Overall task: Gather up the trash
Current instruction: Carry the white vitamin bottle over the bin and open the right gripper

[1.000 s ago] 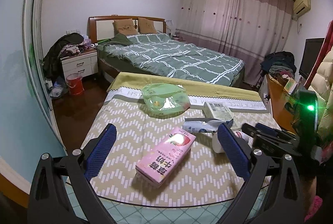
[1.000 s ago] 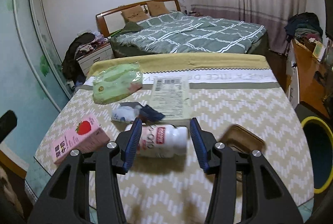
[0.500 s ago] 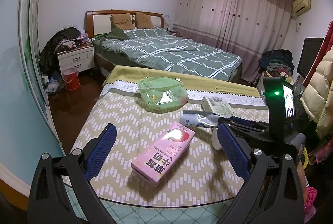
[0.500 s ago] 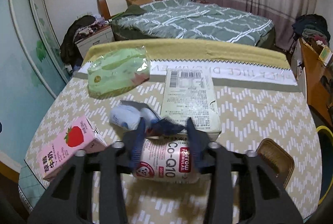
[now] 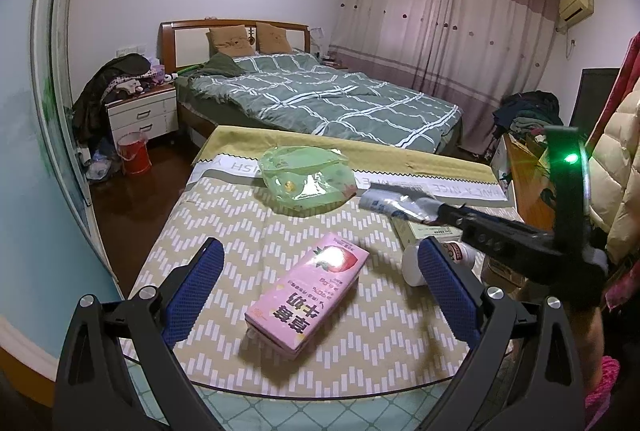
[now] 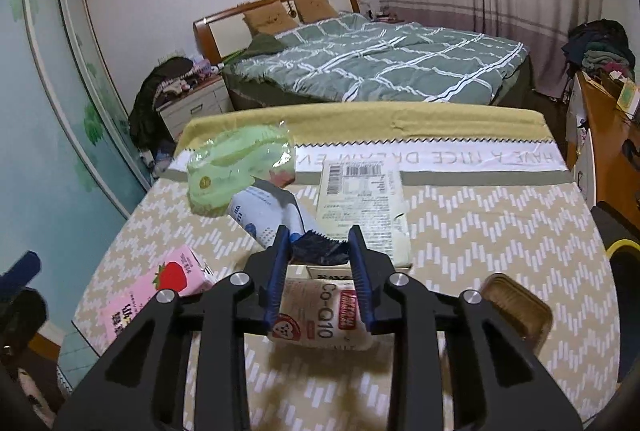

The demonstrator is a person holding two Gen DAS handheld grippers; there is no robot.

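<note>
The right claw (image 6: 320, 251) is closing on the crumpled blue-white wrapper (image 6: 272, 215), now lifting it clear of the Co-Q10 bottle (image 6: 320, 315) on the counter (image 6: 500, 231), while the left claw (image 5: 320, 283) is hovering apart over the pink carton (image 5: 308, 295).

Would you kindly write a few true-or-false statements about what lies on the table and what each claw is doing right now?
1. The right claw is closing on a crumpled wrapper. True.
2. The Co-Q10 bottle stands upright. False: it lies on its side.
3. The left claw grips the pink strawberry milk carton. False: its jaws are open, and the carton lies on the table.
4. A green plastic pouch lies towards the far end of the table. True.
</note>
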